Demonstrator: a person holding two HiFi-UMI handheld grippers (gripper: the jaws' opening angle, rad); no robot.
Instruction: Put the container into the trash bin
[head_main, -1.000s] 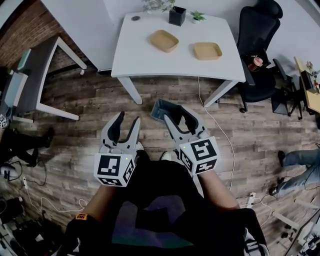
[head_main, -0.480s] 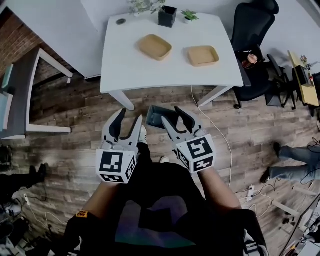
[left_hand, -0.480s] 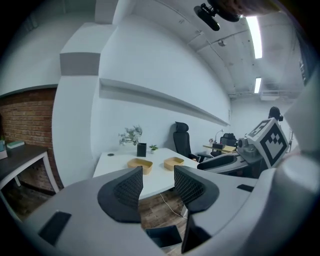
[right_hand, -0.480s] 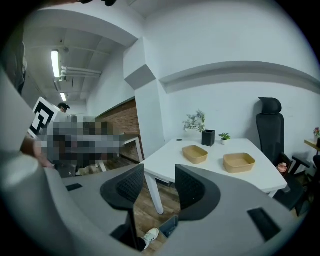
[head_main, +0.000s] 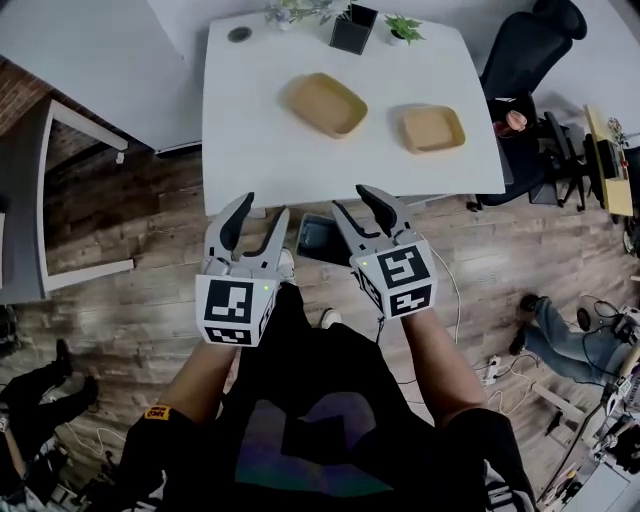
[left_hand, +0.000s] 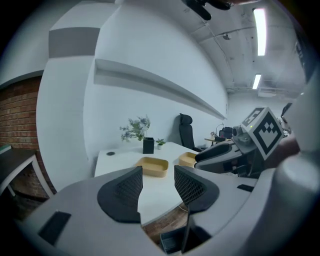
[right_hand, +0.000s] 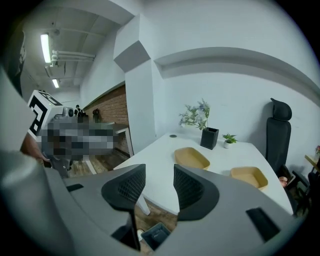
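Observation:
Two tan shallow containers lie on the white table (head_main: 250, 130), one left of the middle (head_main: 325, 103) and one to its right (head_main: 433, 128). A dark grey trash bin (head_main: 318, 240) stands on the wood floor at the table's near edge, between my two grippers. My left gripper (head_main: 262, 208) is open and empty, its tips at the table's edge. My right gripper (head_main: 352, 200) is also empty, with its jaws closing slightly while still wide apart. The left gripper view shows the containers (left_hand: 152, 166) beyond the jaws and the bin (left_hand: 172, 240) below. In the right gripper view the bin (right_hand: 155, 236) shows low between the jaws.
A black pot with a plant (head_main: 355, 28) and a small potted plant (head_main: 403, 28) stand at the table's far edge. A black office chair (head_main: 530, 50) is at the right. A person's legs (head_main: 560, 335) and cables lie on the floor at the right.
Both grippers have moved forward to the white table's near edge. The table and containers now look closer, and the bin sits right between the gripper tips.

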